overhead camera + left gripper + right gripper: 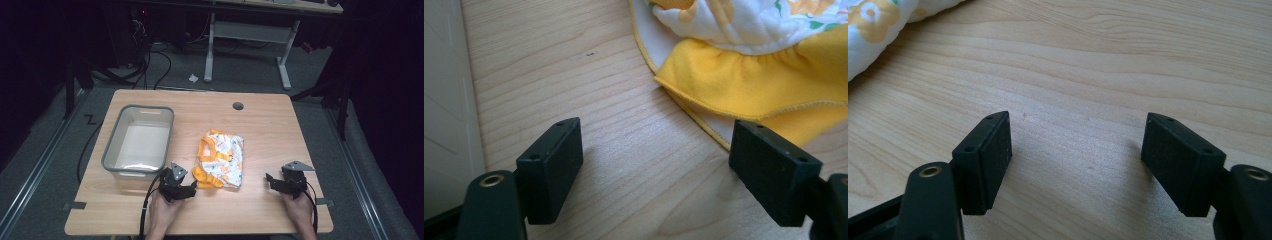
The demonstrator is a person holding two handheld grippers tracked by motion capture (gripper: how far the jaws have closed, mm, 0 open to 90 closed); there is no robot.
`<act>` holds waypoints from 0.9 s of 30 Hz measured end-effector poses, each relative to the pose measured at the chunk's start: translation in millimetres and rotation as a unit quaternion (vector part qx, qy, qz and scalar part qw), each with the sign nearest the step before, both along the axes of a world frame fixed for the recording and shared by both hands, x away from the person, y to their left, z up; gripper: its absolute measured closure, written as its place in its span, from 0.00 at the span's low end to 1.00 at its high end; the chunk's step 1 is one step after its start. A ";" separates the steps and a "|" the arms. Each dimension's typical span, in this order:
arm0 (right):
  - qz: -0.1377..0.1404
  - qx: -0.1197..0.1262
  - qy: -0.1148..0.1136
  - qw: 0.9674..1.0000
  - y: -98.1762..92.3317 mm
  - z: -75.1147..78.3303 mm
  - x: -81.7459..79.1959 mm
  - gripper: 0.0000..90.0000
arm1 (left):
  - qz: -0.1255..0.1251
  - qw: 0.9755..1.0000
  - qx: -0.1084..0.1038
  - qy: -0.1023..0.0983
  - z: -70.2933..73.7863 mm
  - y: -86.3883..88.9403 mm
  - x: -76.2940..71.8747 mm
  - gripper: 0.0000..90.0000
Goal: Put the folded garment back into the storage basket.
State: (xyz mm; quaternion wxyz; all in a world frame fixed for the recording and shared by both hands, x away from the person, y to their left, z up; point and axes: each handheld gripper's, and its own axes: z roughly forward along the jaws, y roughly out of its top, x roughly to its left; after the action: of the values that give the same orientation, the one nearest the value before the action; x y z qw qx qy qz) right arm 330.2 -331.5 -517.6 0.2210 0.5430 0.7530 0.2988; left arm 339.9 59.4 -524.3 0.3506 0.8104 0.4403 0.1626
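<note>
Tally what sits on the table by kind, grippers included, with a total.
Folded garments, white and yellow with a flower print: 1
Grey plastic bins: 1
Hand-held grippers, both open: 2, the left gripper and the right gripper
Total: 4

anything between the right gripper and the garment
Nothing: the high view shows only bare table between the right gripper and the folded garment.
</note>
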 end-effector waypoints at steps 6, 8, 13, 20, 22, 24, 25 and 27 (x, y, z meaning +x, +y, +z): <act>0.001 0.000 0.000 1.000 0.0 0.0 0.0 0.32 | -0.007 1.000 -0.015 0.007 2.8 -2.3 -1.1 0.26; 0.001 0.000 0.000 1.000 0.1 0.0 -0.1 0.32 | -0.009 0.999 -0.030 0.015 4.7 -1.1 -1.3 0.27; 0.001 -0.001 0.000 1.000 0.0 0.0 0.0 0.32 | -0.012 0.999 -0.044 0.019 10.2 -0.8 -2.6 0.25; 0.002 -0.001 0.000 1.000 -0.1 0.0 -0.1 0.32 | -0.024 0.998 -0.062 0.009 26.8 -5.3 -4.7 0.23; 0.002 -0.001 0.000 1.000 -0.1 0.0 -0.1 0.32 | -0.027 0.998 -0.064 0.010 29.8 -7.1 -4.2 0.23; 0.002 -0.001 0.000 1.000 -0.1 0.0 -0.1 0.32 | -0.031 0.997 -0.067 0.015 32.2 -9.6 -2.8 0.23; 0.002 -0.001 0.000 1.000 -0.1 0.0 -0.1 0.32 | -0.031 0.997 -0.067 0.015 32.2 -9.6 -2.8 0.23; 0.003 -0.001 0.000 1.000 0.0 0.0 -0.1 0.32 | -0.034 0.997 -0.069 0.013 35.0 -11.0 -2.0 0.23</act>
State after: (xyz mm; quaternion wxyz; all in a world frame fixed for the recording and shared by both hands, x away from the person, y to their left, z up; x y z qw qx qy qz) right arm 330.1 -331.5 -517.6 0.2208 0.5405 0.7548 0.2990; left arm 337.9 48.5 -489.3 0.4049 0.8008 0.4276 0.1090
